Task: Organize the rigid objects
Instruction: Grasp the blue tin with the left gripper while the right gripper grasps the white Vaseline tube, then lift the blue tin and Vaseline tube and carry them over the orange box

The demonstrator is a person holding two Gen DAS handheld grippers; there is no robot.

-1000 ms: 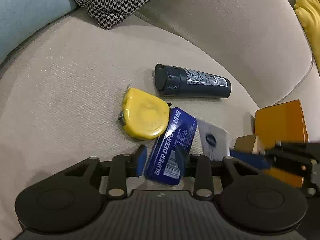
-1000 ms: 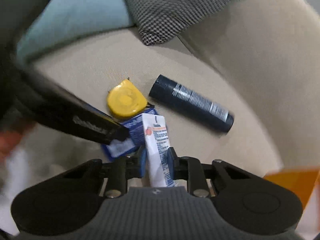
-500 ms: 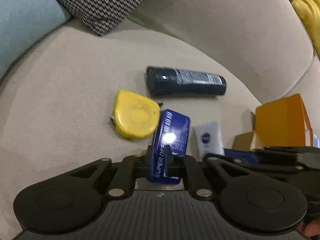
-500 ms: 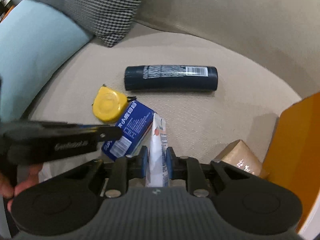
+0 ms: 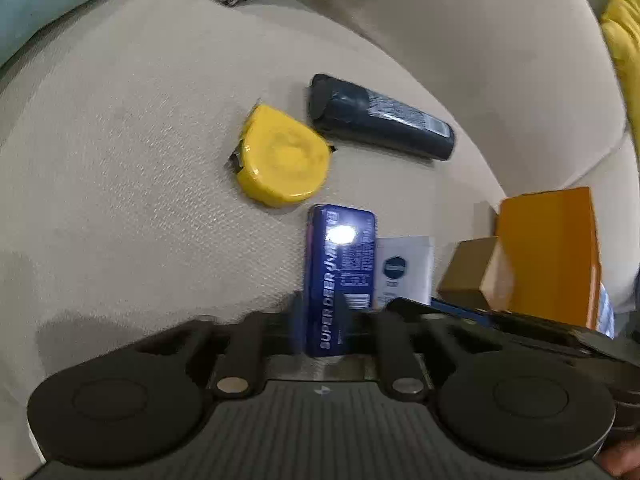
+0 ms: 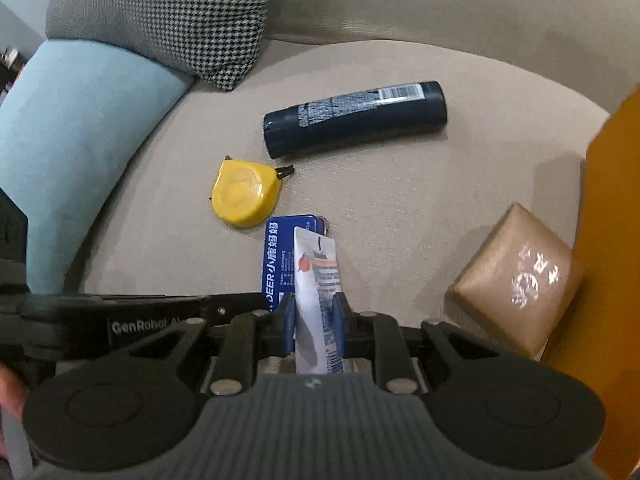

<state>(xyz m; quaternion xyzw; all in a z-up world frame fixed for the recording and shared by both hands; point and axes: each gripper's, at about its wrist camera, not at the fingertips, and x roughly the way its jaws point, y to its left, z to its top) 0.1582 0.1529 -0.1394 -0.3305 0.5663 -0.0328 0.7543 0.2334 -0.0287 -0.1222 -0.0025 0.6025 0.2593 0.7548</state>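
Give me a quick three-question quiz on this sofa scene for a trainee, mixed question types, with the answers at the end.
1. True or false: the right gripper is clamped on the white tube.
2. The dark bottle: A) lies on its side, B) stands upright, C) leans on a cushion.
3. What colour is the tall box beside the gold box?

Key: 1 true; 2 A; 3 orange.
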